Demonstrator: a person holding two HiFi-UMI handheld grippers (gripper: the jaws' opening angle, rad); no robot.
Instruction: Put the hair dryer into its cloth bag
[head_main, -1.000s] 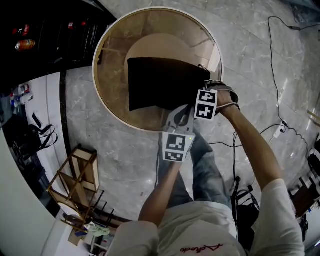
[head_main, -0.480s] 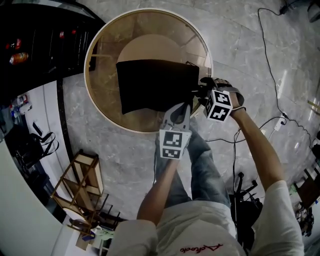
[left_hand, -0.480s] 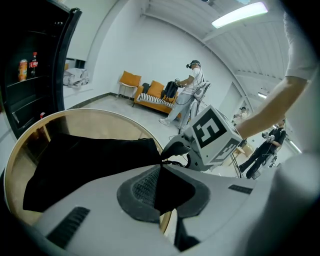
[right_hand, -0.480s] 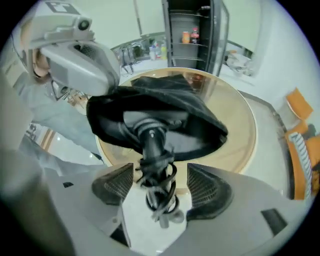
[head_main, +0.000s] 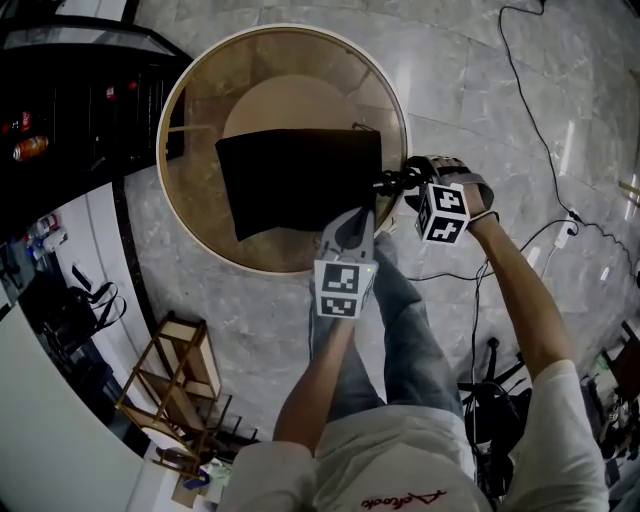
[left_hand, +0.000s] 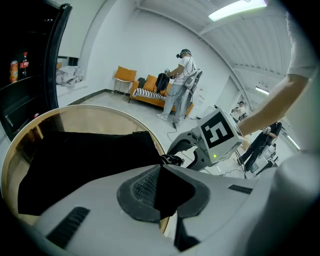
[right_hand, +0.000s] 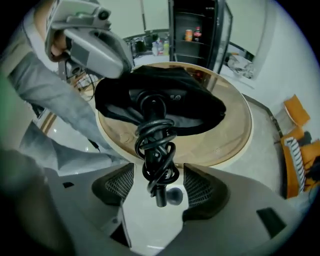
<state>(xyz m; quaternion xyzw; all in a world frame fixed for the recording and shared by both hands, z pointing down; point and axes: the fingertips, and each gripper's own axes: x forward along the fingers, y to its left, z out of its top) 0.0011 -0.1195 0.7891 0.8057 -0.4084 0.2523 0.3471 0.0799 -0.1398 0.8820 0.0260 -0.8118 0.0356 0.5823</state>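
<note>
The left gripper (left_hand: 167, 196) has its jaws together, pinching a fold of the black cloth bag (head_main: 300, 180) at the edge nearest it. The rest of the bag spreads away ahead of this gripper, across the round glass-topped table (head_main: 200, 120). The right gripper (right_hand: 159, 189) stands just beside the left one, at the same end of the bag, and points steeply down past the table's rim. Its jaws are spread wide, and neither pad (right_hand: 118, 186) presses on anything. Directly between those spread jaws hangs the coiled black cord (right_hand: 158, 152), a tight bundle touching neither side. The cord runs up and away from the right gripper into the hair dryer (right_hand: 151, 100). The dryer's dark body lies in the mouth of the bag just beyond the jaw tips, with the cloth draped around and over it. How far the dryer reaches into the bag cannot be told, since both are black. Seen from the left gripper, the cord bundle shows just past its jaw tips, at the bag's corner.
</note>
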